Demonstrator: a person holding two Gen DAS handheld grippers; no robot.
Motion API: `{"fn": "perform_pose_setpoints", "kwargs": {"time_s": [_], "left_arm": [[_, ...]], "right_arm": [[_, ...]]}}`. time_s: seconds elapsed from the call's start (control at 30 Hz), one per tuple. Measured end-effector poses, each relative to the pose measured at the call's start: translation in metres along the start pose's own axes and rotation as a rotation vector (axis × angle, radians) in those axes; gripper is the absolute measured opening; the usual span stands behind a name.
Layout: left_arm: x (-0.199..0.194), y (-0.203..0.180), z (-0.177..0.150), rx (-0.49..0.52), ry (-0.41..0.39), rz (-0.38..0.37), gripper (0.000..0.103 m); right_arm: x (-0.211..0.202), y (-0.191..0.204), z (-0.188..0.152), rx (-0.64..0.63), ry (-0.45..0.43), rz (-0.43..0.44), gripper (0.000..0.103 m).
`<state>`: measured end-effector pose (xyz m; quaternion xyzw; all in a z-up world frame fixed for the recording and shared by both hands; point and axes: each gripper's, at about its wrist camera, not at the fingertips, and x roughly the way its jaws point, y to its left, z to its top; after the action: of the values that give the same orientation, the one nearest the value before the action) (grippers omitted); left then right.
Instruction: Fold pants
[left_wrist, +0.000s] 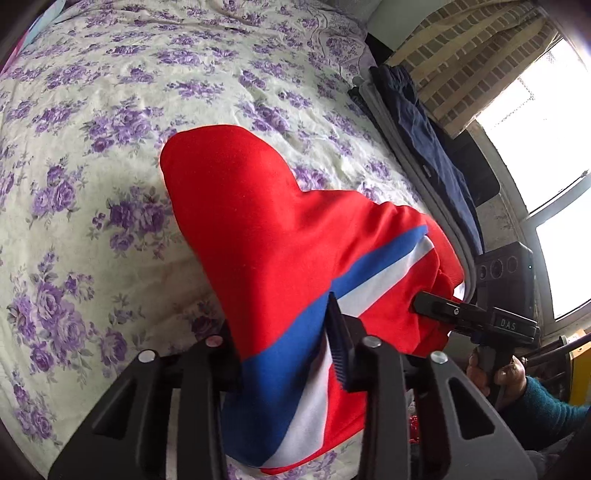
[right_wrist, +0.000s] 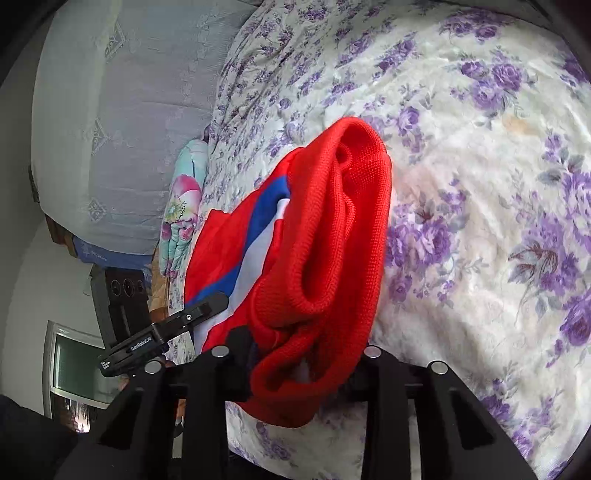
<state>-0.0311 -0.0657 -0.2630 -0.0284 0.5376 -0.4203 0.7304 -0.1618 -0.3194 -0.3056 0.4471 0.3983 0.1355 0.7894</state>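
I have both the left gripper (left_wrist: 288, 354) and right gripper (right_wrist: 295, 362) clamped on the red pants (left_wrist: 258, 229), lifted above the floral bedsheet (left_wrist: 92, 129).

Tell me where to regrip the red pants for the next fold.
Judging by how they hang: both grippers, left gripper and right gripper, already hold the near end of the red pants. The far rounded end lies loose on the floral bedsheet. Grip that edge, coming from above.

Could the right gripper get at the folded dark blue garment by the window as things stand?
Probably not: the right gripper is shut on the red pants, as is the left gripper, so it must release before reaching the dark blue garment.
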Motion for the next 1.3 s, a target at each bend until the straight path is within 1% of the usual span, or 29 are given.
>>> {"fn": "perform_pose_setpoints", "kwargs": {"time_s": [0.03, 0.1, 0.13, 0.23, 0.3, 0.33, 0.37, 0.4, 0.43, 0.47, 0.53, 0.57, 0.63, 0.73, 0.8, 0.83, 0.9, 0.93, 0.97, 1.0, 1.03, 1.07, 1.1, 1.13, 1.17, 1.3], "left_arm": [[-0.003, -0.003, 0.001, 0.008, -0.008, -0.001, 0.027], [-0.01, -0.006, 0.004, 0.015, -0.026, 0.002, 0.025], [-0.014, -0.007, 0.005, 0.013, -0.038, 0.001, 0.025], [-0.032, -0.005, 0.009, 0.005, -0.087, -0.007, 0.025], [-0.034, -0.003, 0.007, 0.023, -0.093, 0.016, 0.026], [-0.028, 0.0, 0.005, 0.028, -0.074, 0.042, 0.032], [-0.02, 0.005, 0.001, 0.025, -0.043, 0.087, 0.043], [-0.013, 0.012, -0.003, 0.013, -0.015, 0.118, 0.051], [-0.009, 0.021, -0.007, -0.01, 0.001, 0.122, 0.068], [-0.008, 0.03, -0.013, -0.037, -0.001, 0.105, 0.079], [-0.01, 0.045, -0.02, -0.093, -0.014, 0.042, 0.082], [-0.01, 0.051, -0.021, -0.112, -0.016, 0.015, 0.083], [-0.007, 0.057, -0.018, -0.139, -0.017, -0.02, 0.085], [0.003, 0.057, -0.008, -0.14, -0.017, -0.06, 0.092], [0.012, 0.054, -0.003, -0.135, -0.007, -0.074, 0.094], [0.014, 0.051, -0.001, -0.124, -0.007, -0.076, 0.095], [0.018, 0.043, 0.001, -0.091, 0.0, -0.06, 0.092], [0.018, 0.038, 0.001, -0.07, 0.004, -0.049, 0.067], [0.019, 0.033, 0.003, -0.051, 0.014, -0.03, 0.058], [0.017, 0.028, 0.005, -0.04, 0.016, -0.007, 0.055], [0.014, 0.023, 0.006, -0.026, 0.015, 0.013, 0.047], [0.011, 0.017, 0.008, -0.008, 0.015, 0.038, 0.042], [0.009, 0.012, 0.011, 0.009, 0.019, 0.063, 0.04], [0.006, 0.007, 0.013, 0.021, 0.02, 0.072, 0.034], [0.002, 0.0, 0.015, 0.035, 0.013, 0.082, 0.032], [-0.014, -0.024, 0.024, 0.117, -0.02, 0.16, 0.03]], "right_arm": [[-0.002, 0.005, 0.002, -0.013, 0.004, 0.005, 0.029], [-0.004, 0.017, 0.008, -0.041, -0.004, 0.01, 0.028], [-0.007, 0.025, 0.011, -0.057, -0.012, 0.026, 0.027], [-0.011, 0.045, 0.019, -0.107, -0.031, 0.066, 0.027], [-0.005, 0.044, 0.02, -0.115, -0.016, 0.057, 0.027], [0.002, 0.041, 0.019, -0.117, 0.003, 0.037, 0.027], [0.009, 0.035, 0.017, -0.109, 0.03, 0.015, 0.031], [0.015, 0.027, 0.014, -0.085, 0.052, -0.015, 0.035], [0.019, 0.019, 0.011, -0.046, 0.072, -0.04, 0.052], [0.022, 0.01, 0.008, 0.0, 0.095, -0.049, 0.069], [0.018, -0.003, 0.003, 0.064, 0.09, -0.003, 0.069], [0.015, -0.005, 0.003, 0.07, 0.08, 0.025, 0.069], [0.012, -0.008, 0.003, 0.079, 0.073, 0.044, 0.069], [0.016, -0.006, 0.002, 0.038, 0.075, 0.005, 0.069], [0.024, 0.0, 0.003, -0.011, 0.088, -0.051, 0.067], [0.027, 0.002, 0.003, -0.03, 0.088, -0.058, 0.065], [0.03, 0.002, 0.003, -0.046, 0.092, -0.071, 0.053], [0.03, 0.002, 0.003, -0.053, 0.096, -0.071, 0.045], [0.029, 0.002, 0.005, -0.064, 0.097, -0.068, 0.039], [0.029, 0.003, 0.006, -0.075, 0.098, -0.069, 0.037], [0.027, 0.004, 0.007, -0.084, 0.1, -0.072, 0.035], [0.025, 0.006, 0.008, -0.094, 0.101, -0.078, 0.034], [0.023, 0.009, 0.009, -0.104, 0.102, -0.084, 0.034], [0.023, 0.012, 0.011, -0.112, 0.102, -0.086, 0.032], [0.021, 0.016, 0.012, -0.117, 0.098, -0.083, 0.031], [0.014, 0.031, 0.02, -0.149, 0.086, -0.074, 0.029]]}}
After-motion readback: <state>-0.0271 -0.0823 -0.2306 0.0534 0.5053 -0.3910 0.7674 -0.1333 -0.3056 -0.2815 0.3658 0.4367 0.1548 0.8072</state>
